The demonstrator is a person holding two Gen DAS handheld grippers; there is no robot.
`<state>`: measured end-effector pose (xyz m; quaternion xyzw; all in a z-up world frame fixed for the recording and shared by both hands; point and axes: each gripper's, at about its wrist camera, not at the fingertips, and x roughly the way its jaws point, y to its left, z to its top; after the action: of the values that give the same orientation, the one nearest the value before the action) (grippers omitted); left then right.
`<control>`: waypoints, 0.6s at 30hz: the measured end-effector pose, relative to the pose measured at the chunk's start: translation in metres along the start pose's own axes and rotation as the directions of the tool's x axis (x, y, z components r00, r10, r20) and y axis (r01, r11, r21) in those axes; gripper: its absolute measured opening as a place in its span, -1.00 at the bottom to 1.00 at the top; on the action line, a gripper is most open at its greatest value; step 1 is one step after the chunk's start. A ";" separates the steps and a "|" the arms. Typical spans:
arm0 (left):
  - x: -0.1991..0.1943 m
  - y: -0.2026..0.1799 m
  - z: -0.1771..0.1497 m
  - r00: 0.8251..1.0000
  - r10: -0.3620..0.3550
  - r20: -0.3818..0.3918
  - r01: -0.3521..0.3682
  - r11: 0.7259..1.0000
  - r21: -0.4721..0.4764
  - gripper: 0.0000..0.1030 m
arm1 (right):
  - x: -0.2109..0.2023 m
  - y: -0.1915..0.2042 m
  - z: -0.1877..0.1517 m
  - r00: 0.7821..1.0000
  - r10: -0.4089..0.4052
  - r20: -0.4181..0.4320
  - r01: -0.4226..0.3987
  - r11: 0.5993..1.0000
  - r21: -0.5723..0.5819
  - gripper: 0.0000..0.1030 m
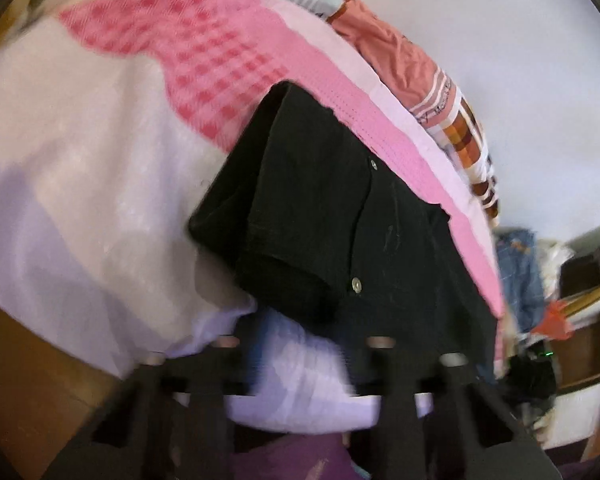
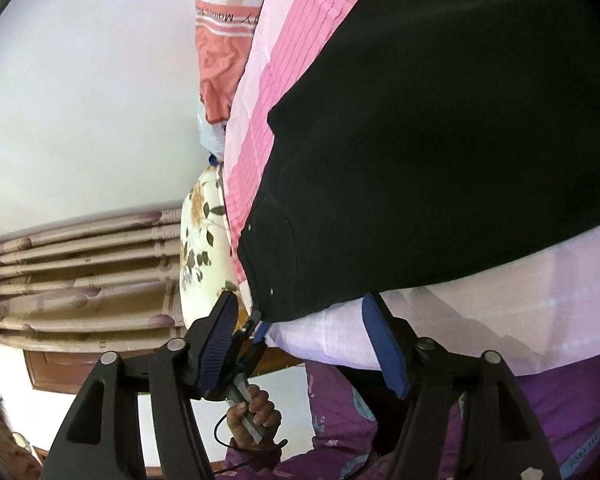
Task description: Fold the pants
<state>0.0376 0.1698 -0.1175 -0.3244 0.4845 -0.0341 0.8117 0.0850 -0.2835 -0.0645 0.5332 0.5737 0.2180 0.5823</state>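
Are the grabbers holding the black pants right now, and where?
Neither holds anything. The right gripper is open below the black pants; the left gripper is open too.

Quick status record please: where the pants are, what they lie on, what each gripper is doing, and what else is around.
pants: black pants, partly folded, one layer doubled over, metal rivets showing
surface: pink and white checked bedsheet on the bed
left gripper: jaws apart, nothing between them, at the near edge of the pants
right gripper: open, blue pads either side of the pants' near edge, not closed on it
nearby: orange patterned cloth beyond the pants; floral pillow; curtain
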 end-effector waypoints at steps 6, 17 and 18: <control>-0.003 -0.021 0.012 0.995 0.053 0.087 -0.062 0.992 0.112 -0.71 | 0.009 0.003 0.002 1.000 -0.002 -0.009 0.002 1.000 -0.004 0.23; 0.014 0.002 0.012 0.985 0.139 0.097 -0.150 0.982 0.113 -0.70 | 0.013 0.029 0.027 1.000 0.029 -0.008 -0.030 0.990 -0.141 0.27; 0.012 -0.006 0.012 0.981 0.159 0.112 -0.174 0.973 0.149 -0.71 | 0.016 0.038 0.035 1.000 -0.009 -0.019 0.005 0.980 -0.201 0.27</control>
<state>0.0549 0.1665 -0.1202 -0.2185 0.4646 0.0120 0.8580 0.1346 -0.2701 -0.0462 0.4677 0.5561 0.2780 0.6283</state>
